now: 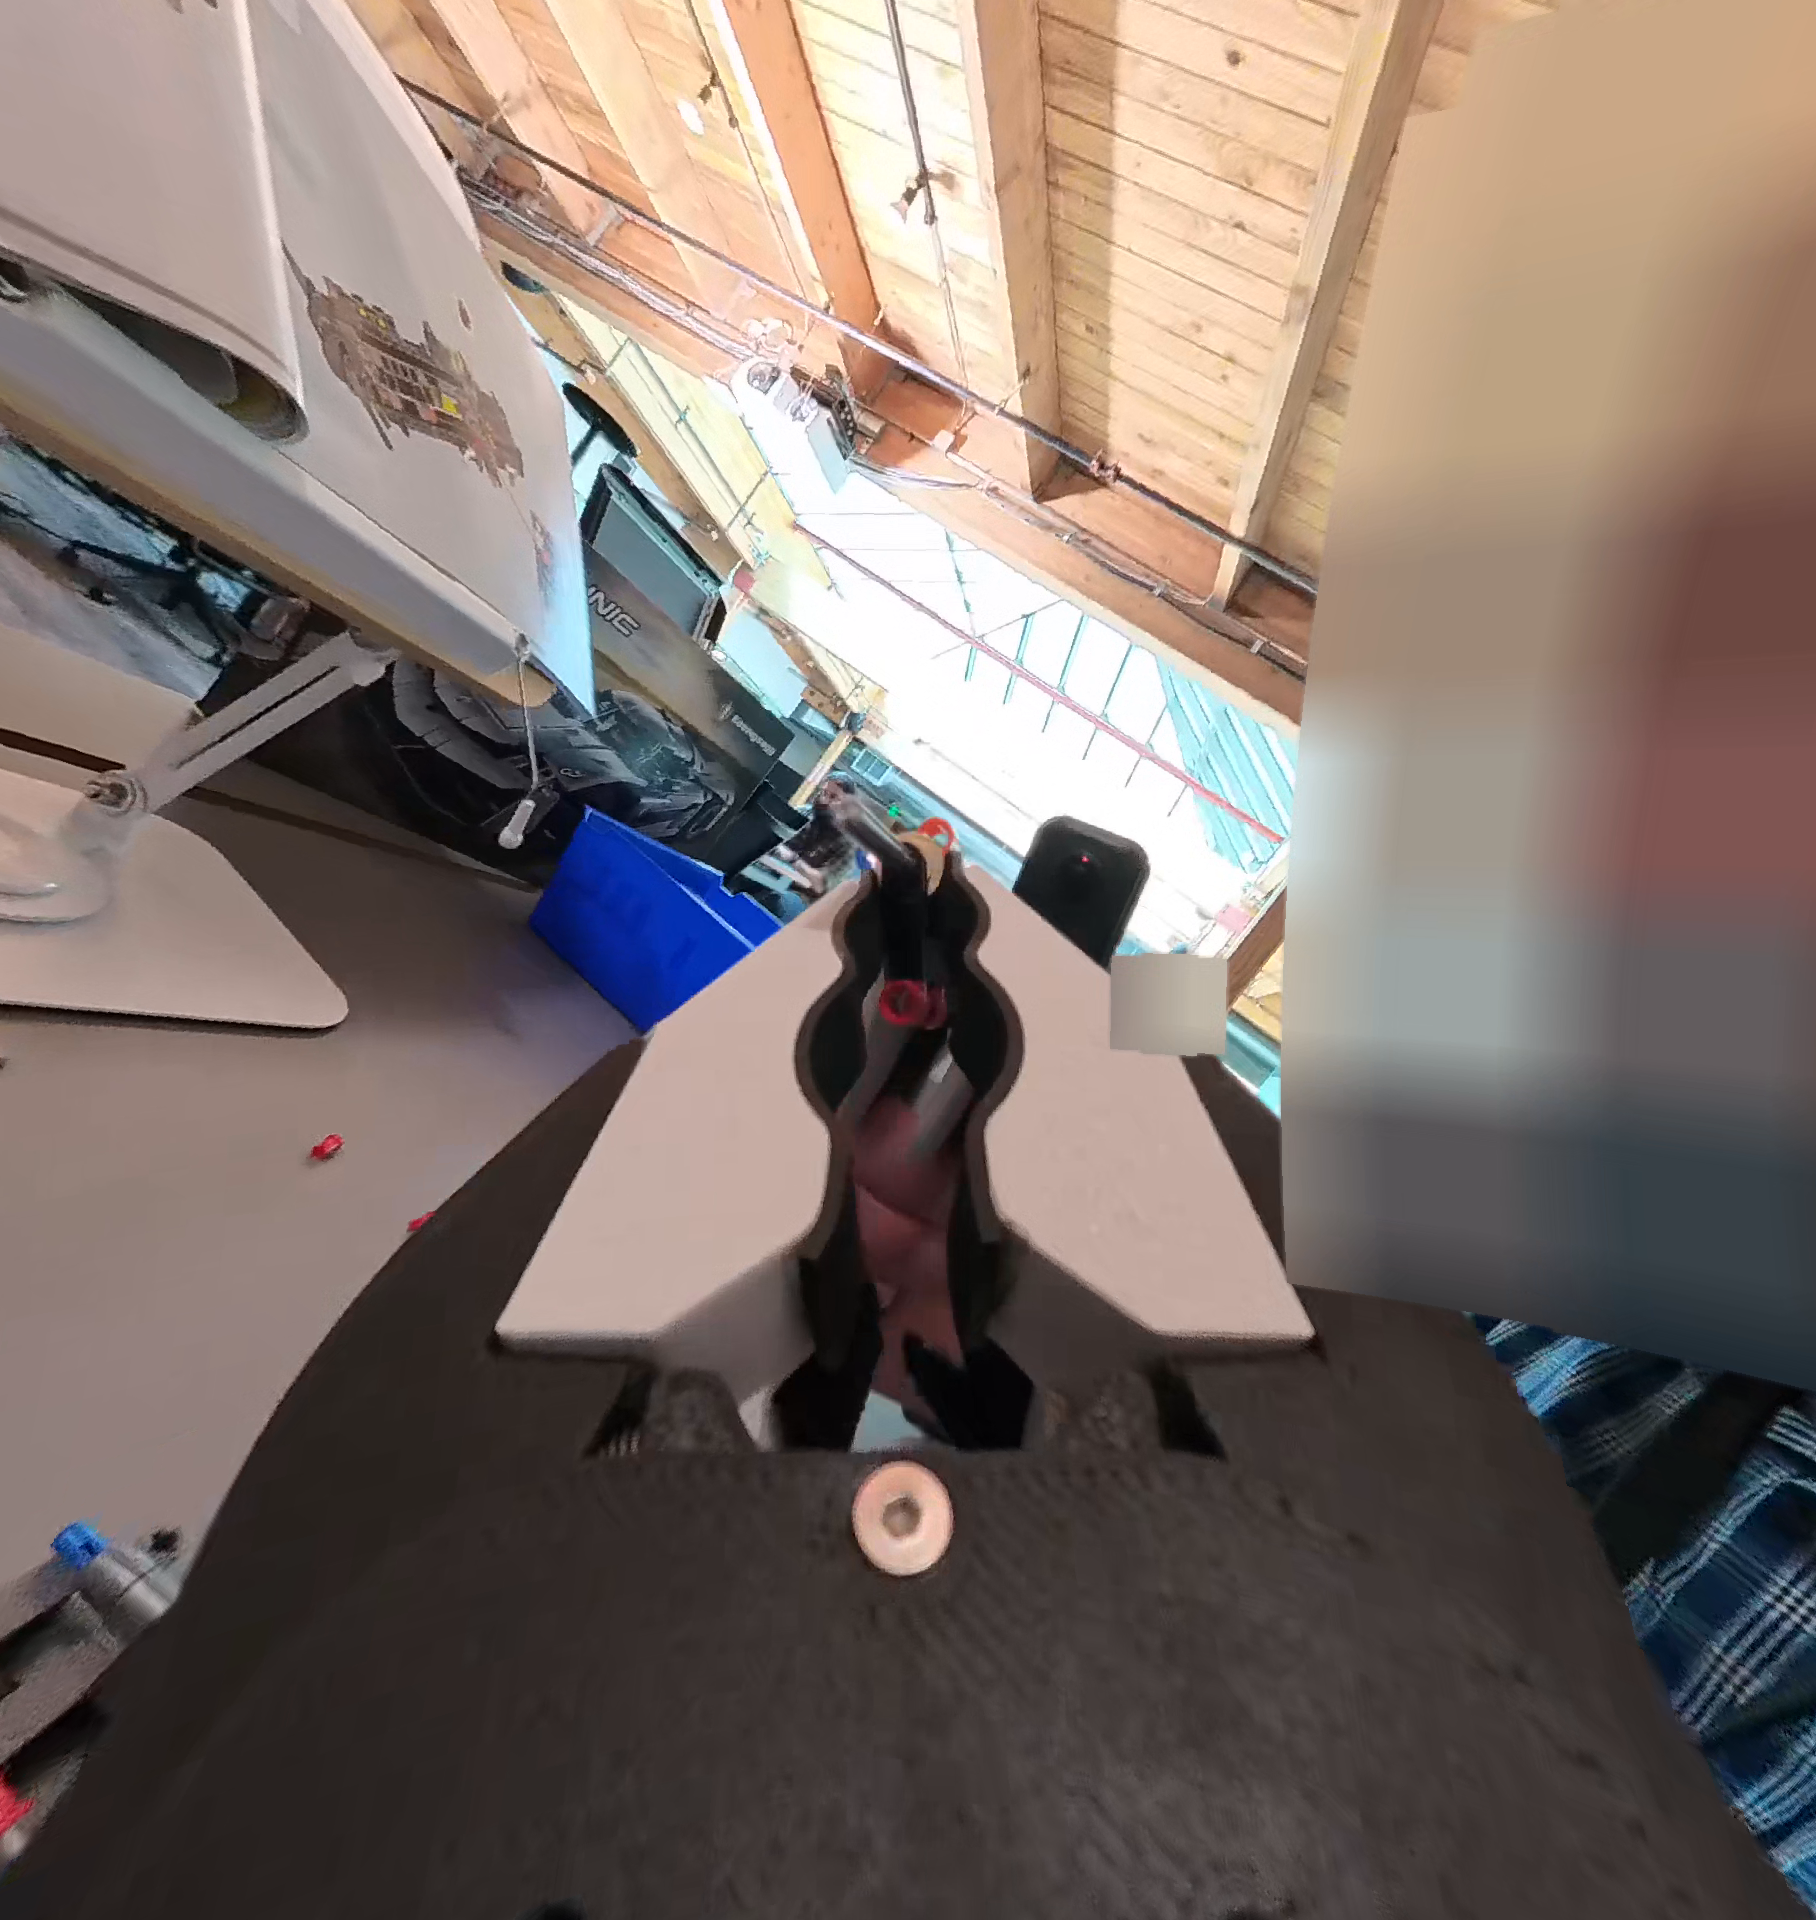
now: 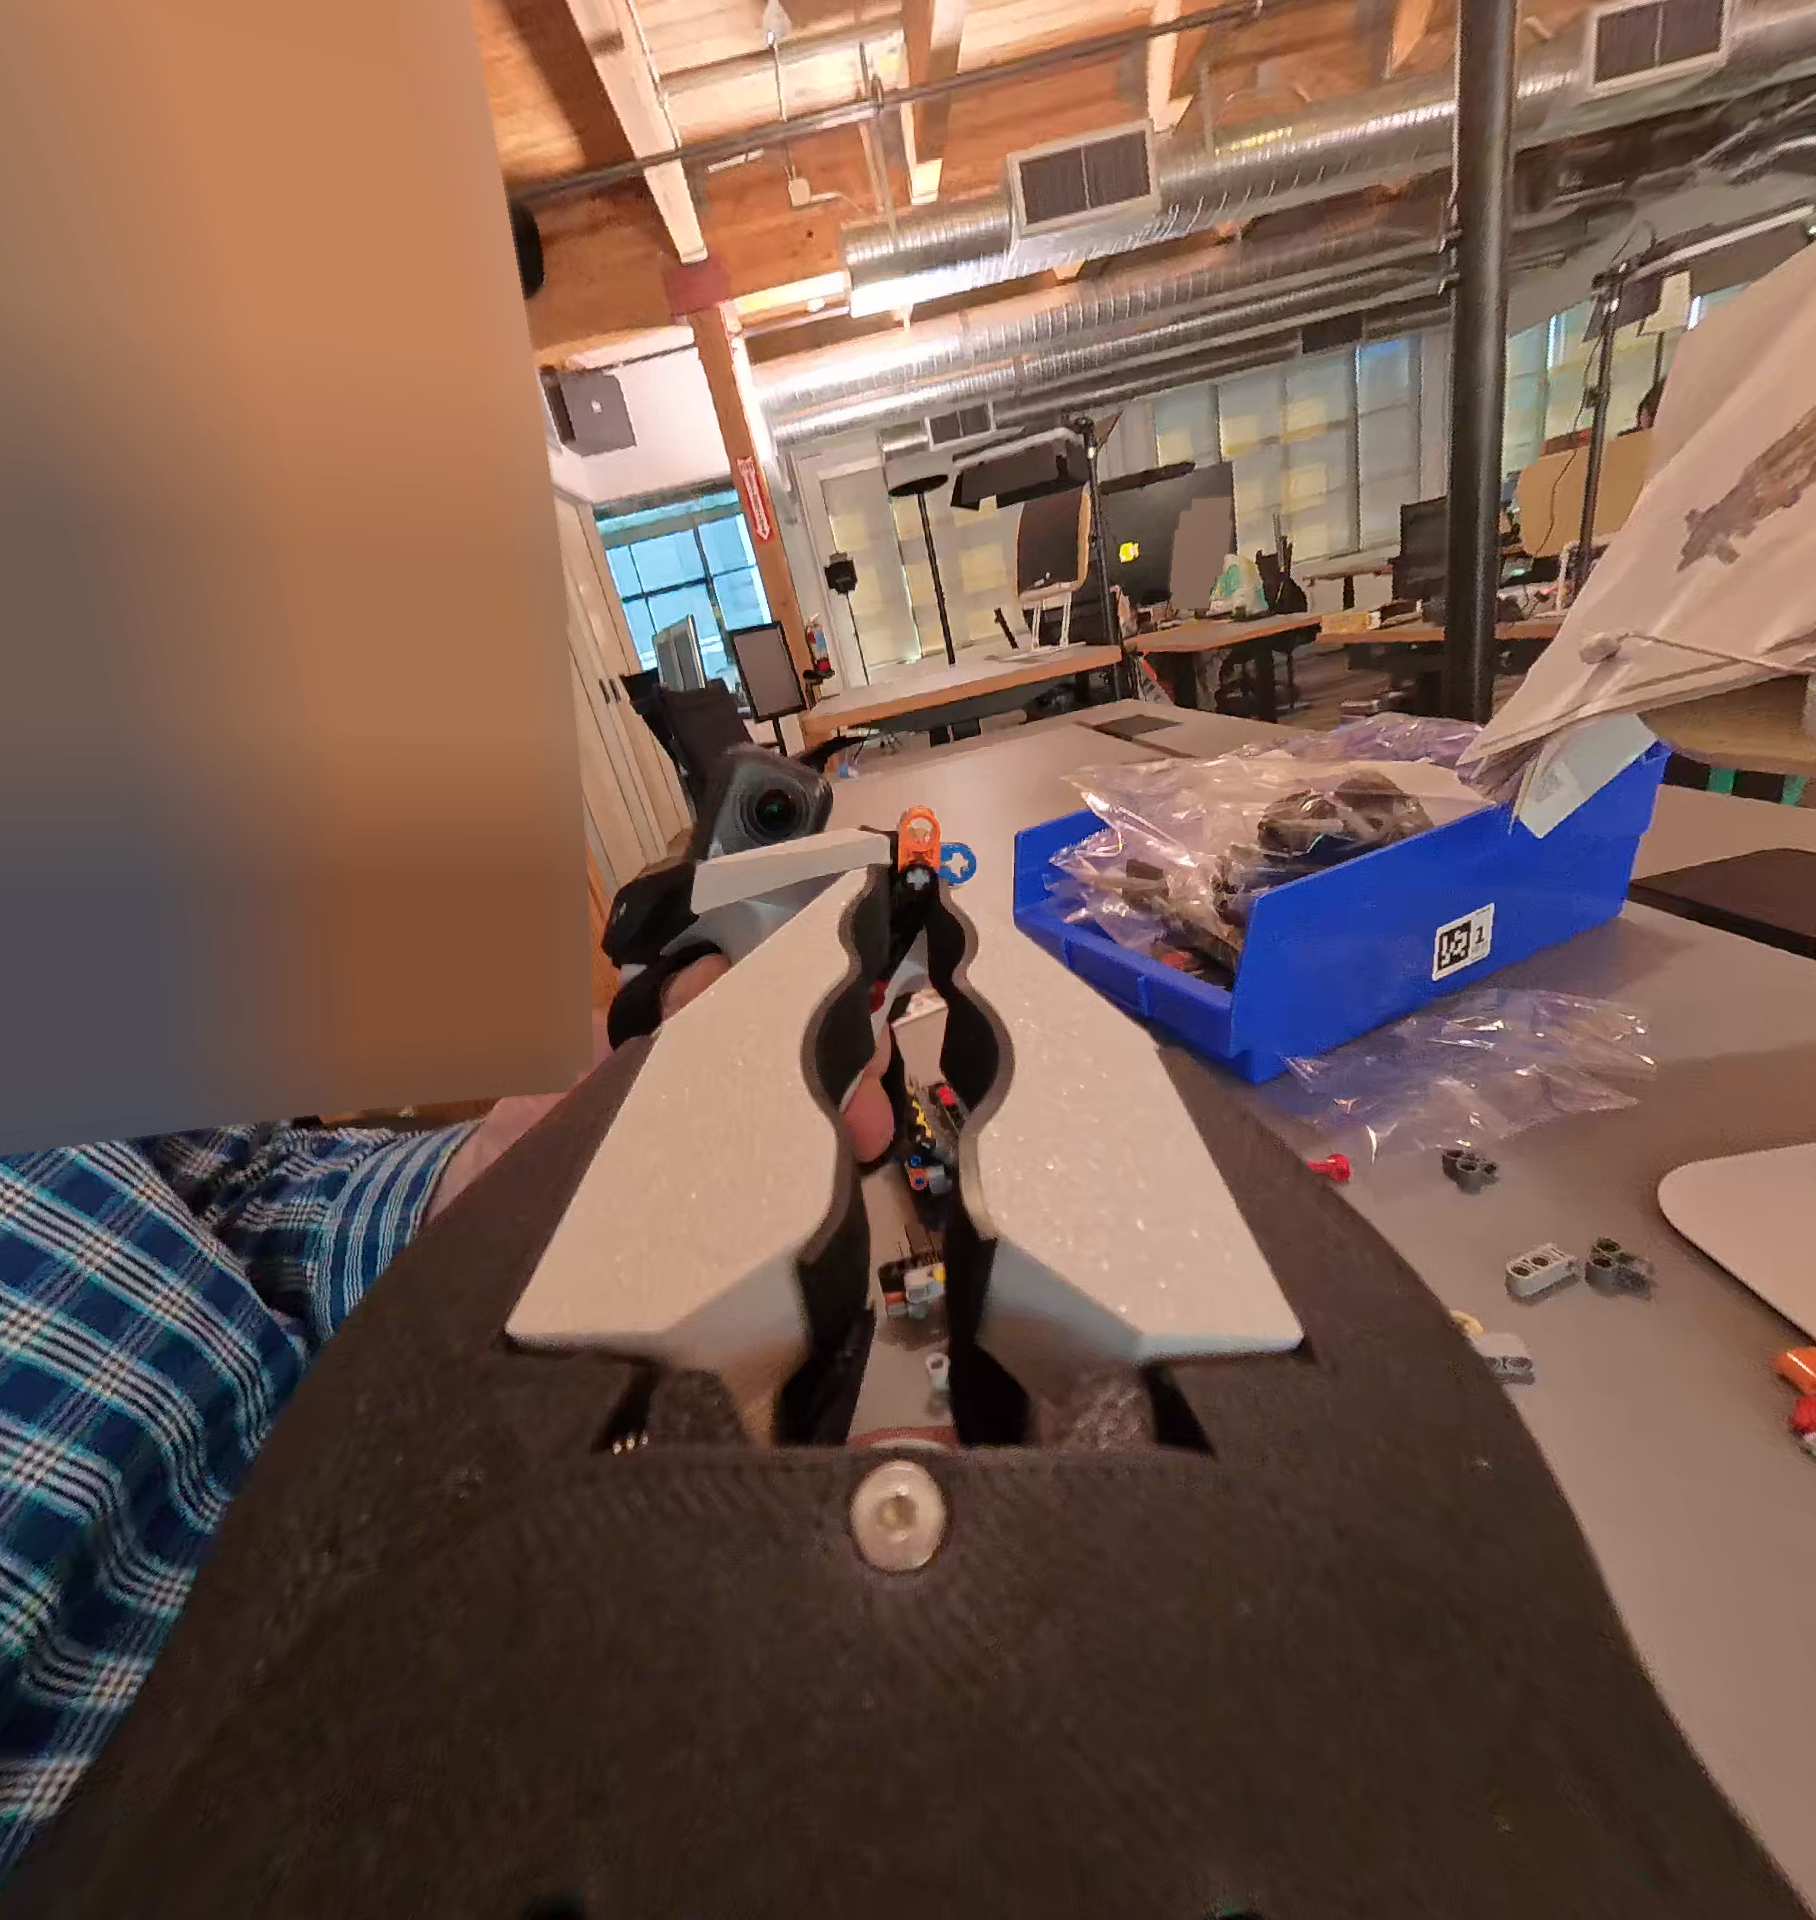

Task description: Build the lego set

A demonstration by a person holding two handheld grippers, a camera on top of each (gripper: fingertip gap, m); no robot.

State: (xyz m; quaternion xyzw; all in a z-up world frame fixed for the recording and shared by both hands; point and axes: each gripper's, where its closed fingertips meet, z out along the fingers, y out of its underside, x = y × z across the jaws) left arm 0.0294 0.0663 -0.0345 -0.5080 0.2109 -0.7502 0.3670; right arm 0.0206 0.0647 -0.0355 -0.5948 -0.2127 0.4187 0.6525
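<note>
Both grippers were raised off the grey table [image 2: 1299, 748] and brought tip to tip in front of the person, most likely so that the small lego assembly [image 2: 909, 904] could be worked on in mid-air, close to eye level.

The right gripper [image 2: 909, 883] had its fingers nearly together around the dark, slender assembly. An orange connector [image 2: 917, 834] and a blue piece [image 2: 956, 860] stuck out past the tips at 12 o'clock, probably left clear so they could be joined or checked.

The left gripper [image 1: 909, 894] was tilted up toward the wooden ceiling. Its fingers were likewise drawn in around a thin black part with a red pin [image 1: 901, 1000], which poked out beyond the tips. That looked like the same assembly gripped from the opposite end, though that could not be confirmed.

Holding from two sides would steady the piece and keep it from twisting while a peg was pressed home.

From the right wrist, the blue bin [image 2: 1330, 956] of bagged parts sat at 2 o'clock, within reach for the next pick. Loose grey pieces [image 2: 1579, 1270] lay scattered at 3 o'clock. The instruction booklet [image 1: 405, 405], propped on a stand, stood at 10 o'clock from the left wrist, angled for reading.
</note>
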